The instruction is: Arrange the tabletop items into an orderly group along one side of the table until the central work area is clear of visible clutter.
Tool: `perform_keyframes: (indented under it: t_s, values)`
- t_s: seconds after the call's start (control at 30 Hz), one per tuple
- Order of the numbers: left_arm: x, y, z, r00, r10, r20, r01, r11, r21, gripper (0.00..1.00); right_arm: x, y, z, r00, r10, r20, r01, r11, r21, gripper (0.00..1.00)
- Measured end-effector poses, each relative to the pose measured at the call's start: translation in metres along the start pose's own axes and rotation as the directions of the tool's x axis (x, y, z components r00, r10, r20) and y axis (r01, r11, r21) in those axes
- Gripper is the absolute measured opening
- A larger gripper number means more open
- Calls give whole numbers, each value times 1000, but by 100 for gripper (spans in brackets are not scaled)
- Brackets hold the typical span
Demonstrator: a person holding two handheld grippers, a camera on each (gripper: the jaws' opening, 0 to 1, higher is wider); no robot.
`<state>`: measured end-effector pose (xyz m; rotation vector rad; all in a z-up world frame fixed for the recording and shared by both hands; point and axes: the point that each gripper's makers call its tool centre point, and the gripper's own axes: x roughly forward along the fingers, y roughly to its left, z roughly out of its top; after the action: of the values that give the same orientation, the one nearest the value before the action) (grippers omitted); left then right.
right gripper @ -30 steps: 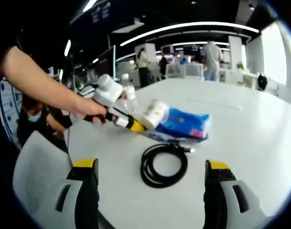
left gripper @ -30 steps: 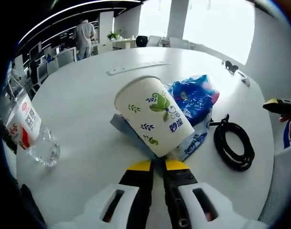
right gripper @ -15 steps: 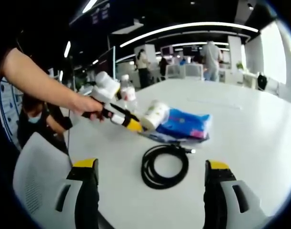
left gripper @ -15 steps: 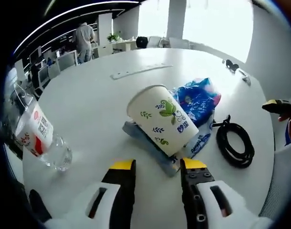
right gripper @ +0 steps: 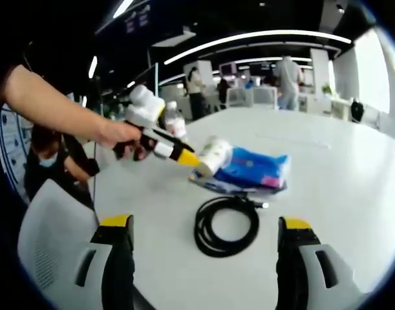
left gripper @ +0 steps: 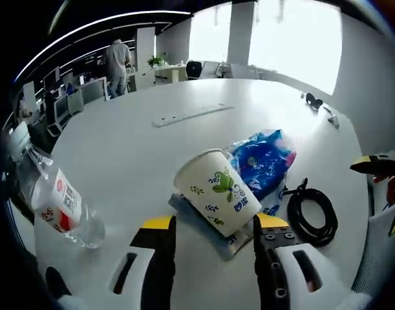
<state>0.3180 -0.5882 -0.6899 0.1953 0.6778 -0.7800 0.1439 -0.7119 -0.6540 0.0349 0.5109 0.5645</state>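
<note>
1. Left gripper view: the left gripper (left gripper: 213,226) is seen with its jaws spread, nothing pinched between them, and the paper cup (left gripper: 217,192) lies just beyond the yellow tips.
2. The cup is on its side on a grey-blue flat packet (left gripper: 203,221), propped against the blue tissue pack (left gripper: 263,159). It is judged to have been set there so that the loose items form one cluster near the table (left gripper: 139,155) edge.
3. The long axis of the cup runs from far left to near right in this view. The open rim faces far left, and the base points near right, toward the gripper's right jaw.
4. A coiled black cable (left gripper: 311,214) is seen to the right of the cup, apart from it, and a plastic bottle (left gripper: 66,209) lies on its side well to the left.
5. Right gripper view: the right gripper (right gripper: 202,240) is held with its jaws wide apart and empty, near the table edge, with the cable (right gripper: 226,225) just beyond them.
6. From this side the left gripper (right gripper: 196,161) is seen at the cup (right gripper: 214,155), gripped by a hand (right gripper: 123,137), which suggests the cup is about to be grasped or nudged.
</note>
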Motion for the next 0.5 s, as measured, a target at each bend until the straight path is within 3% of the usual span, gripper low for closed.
perform_keyframes:
  t_s: [0.2, 0.5]
  values:
    - [-2, 1, 12, 1000, -21, 19, 21, 1000, 3, 45, -1, -2, -2, 1000, -4, 1, 4, 1000, 8, 90]
    - [-2, -6, 12, 997, -73, -6, 73, 996, 53, 45, -1, -4, -1, 1000, -10, 5, 10, 1000, 19, 90]
